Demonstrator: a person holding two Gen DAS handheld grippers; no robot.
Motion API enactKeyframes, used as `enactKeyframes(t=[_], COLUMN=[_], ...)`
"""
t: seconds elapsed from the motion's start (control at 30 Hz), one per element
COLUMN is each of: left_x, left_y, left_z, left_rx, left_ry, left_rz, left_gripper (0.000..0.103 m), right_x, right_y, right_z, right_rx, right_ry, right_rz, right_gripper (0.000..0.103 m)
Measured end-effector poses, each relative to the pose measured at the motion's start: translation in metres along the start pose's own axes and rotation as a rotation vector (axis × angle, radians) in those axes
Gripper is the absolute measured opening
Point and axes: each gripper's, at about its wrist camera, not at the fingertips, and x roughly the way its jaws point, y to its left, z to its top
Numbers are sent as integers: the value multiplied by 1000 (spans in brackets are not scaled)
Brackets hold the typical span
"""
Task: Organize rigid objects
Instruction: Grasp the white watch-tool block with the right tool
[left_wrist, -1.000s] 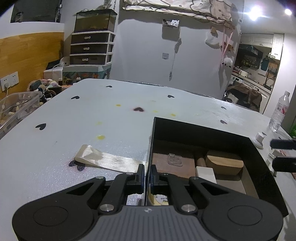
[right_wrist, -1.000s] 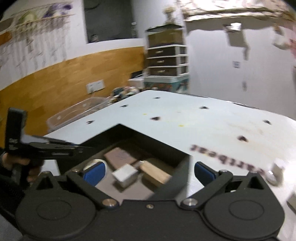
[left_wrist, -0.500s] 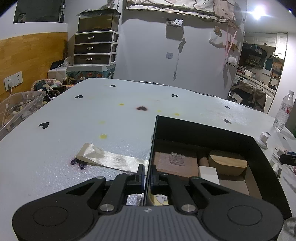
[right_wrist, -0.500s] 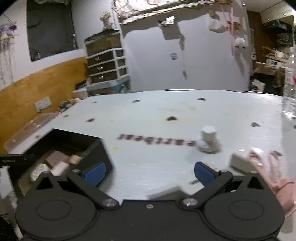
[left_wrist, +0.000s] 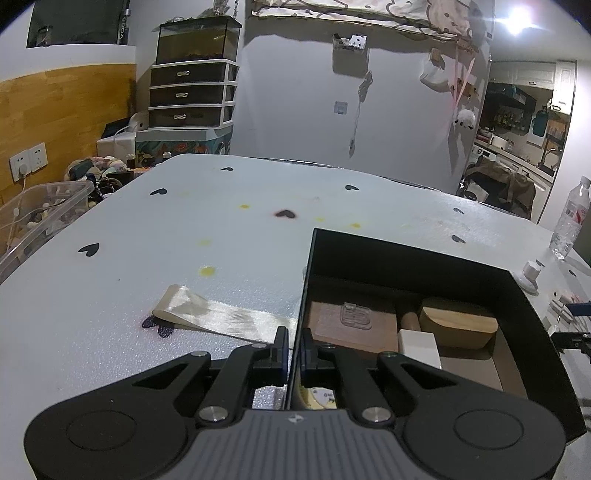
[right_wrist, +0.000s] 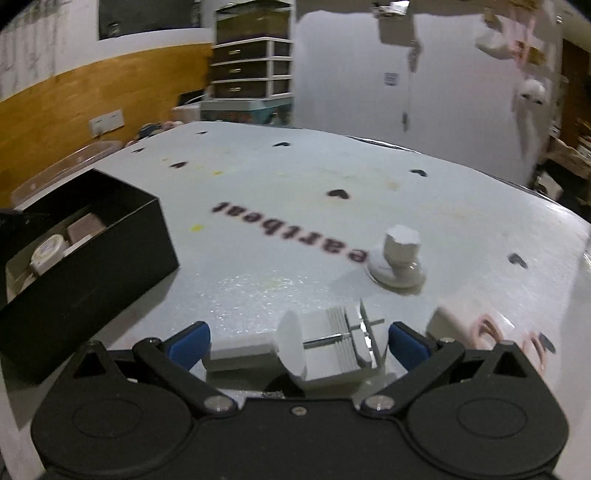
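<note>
— Black box (left_wrist: 413, 258) position? Left gripper (left_wrist: 294, 345) state?
— Lower right of frame; its left wall was clamped.
— Right gripper (right_wrist: 297, 341)?
— Spread wide around white clamp-like part (right_wrist: 328, 338), bottom centre.

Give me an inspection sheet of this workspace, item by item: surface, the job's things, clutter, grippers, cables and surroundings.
Surface: white table printed with black hearts, yellow spots on it.
Job's things: black box holds a brown slab, a wooden block and a white block; a white finned part and a white knob lie outside it.
Clutter: cream ribbon strip beside the box; pink item at the right.
Grippers: left gripper shut on the box wall; right gripper open, straddling the finned part.
Cables: nothing seen on the table.
Surroundings: drawer unit, clear bin, water bottle.
</note>
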Motion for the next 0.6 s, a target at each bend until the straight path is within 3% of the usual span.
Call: enactKeyframes(t=[0.33,0.47,0.53,0.6], left_x=[0,0,0,0], left_y=[0,-1,0,1], left_z=[0,1,0,0], left_rx=[0,1,1,0], left_ry=[0,0,0,0], left_rz=[-1,0,-1,-1], left_gripper=[6,6,6,6], right_x=[-11,-9,-6,-2], right_y=[4,-1,-4,-7], right_z=[-3,-4,-4,-4], right_rx=[-58,-46,-48,-63], right_ry=[68,72,82,98], right_rz=[115,81,62,52], right_gripper=[103,102,92,90])
